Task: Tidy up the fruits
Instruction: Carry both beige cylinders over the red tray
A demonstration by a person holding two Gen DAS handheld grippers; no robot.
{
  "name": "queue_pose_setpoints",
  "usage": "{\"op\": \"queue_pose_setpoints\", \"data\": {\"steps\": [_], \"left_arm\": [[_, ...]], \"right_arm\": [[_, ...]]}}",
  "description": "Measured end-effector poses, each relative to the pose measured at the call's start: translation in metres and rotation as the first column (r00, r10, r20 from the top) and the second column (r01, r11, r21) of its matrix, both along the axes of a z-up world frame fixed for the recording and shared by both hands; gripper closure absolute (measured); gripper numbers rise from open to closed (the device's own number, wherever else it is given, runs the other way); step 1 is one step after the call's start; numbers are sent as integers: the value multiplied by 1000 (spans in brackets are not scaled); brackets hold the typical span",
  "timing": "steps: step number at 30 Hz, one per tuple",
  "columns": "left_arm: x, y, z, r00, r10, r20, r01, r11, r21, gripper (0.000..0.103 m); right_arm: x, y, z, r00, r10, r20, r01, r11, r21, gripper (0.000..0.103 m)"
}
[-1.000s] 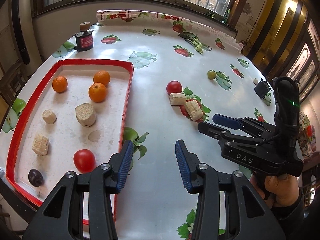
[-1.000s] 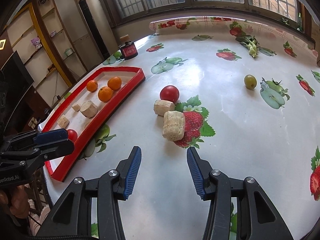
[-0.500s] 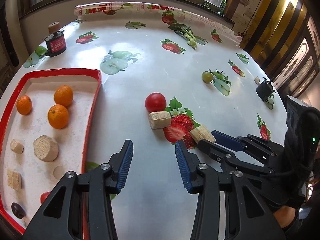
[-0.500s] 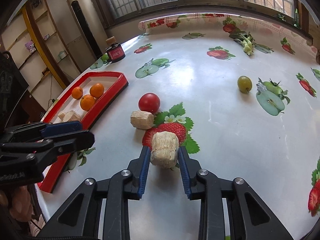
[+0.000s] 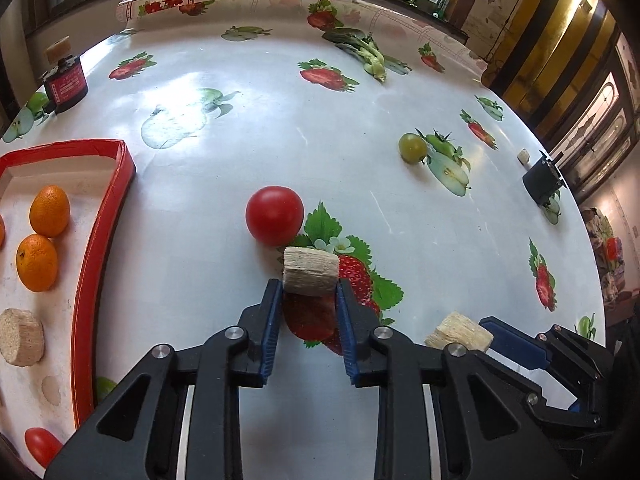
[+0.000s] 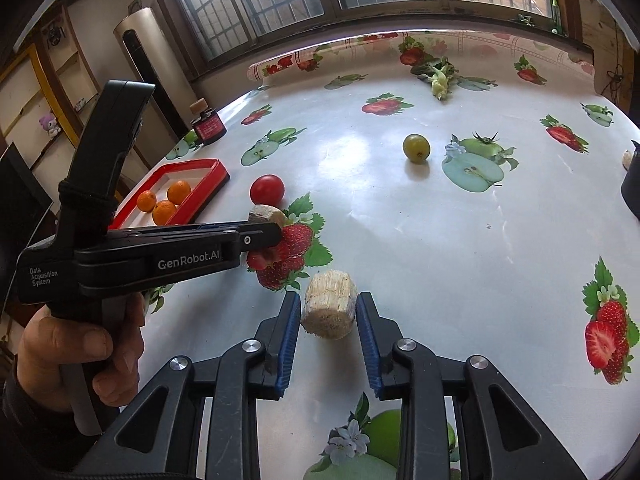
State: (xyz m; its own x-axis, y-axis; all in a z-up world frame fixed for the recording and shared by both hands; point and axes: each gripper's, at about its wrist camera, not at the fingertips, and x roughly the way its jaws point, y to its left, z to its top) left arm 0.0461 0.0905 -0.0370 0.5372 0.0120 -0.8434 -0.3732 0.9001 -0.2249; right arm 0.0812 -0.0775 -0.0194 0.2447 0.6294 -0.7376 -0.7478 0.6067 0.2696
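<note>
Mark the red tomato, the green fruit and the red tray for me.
red tomato (image 5: pixel 274 221): left wrist view, middle of its rounded front.
green fruit (image 6: pixel 416 148): right wrist view, centre of its skin.
red tray (image 5: pixel 100 248): left wrist view, on its right-hand rim wall.

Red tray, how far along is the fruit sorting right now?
Done: the red tray already holds oranges. In hand: each gripper, left gripper and right gripper, grips a beige chunk. Left: the red tomato and green fruit.
</note>
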Motion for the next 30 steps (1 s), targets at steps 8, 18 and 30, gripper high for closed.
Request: {"op": "queue_pose_setpoints", "data": {"steps": [8,18,30], "left_arm": [[-23,1,9,998,-1,59,5,999,-53,80],[-54,-2,28,996,18,82,-18,1000,-1,80],[-101,14,49,990,79,115,-85,995,46,80]], "right_arm": [[-13,-5,9,1000,7,12,-7,1000,22,74],[-25,-7,14,1000,15,21,-15,999,31,75],[-50,13,22,995,82,48,-84,996,30,76]]}}
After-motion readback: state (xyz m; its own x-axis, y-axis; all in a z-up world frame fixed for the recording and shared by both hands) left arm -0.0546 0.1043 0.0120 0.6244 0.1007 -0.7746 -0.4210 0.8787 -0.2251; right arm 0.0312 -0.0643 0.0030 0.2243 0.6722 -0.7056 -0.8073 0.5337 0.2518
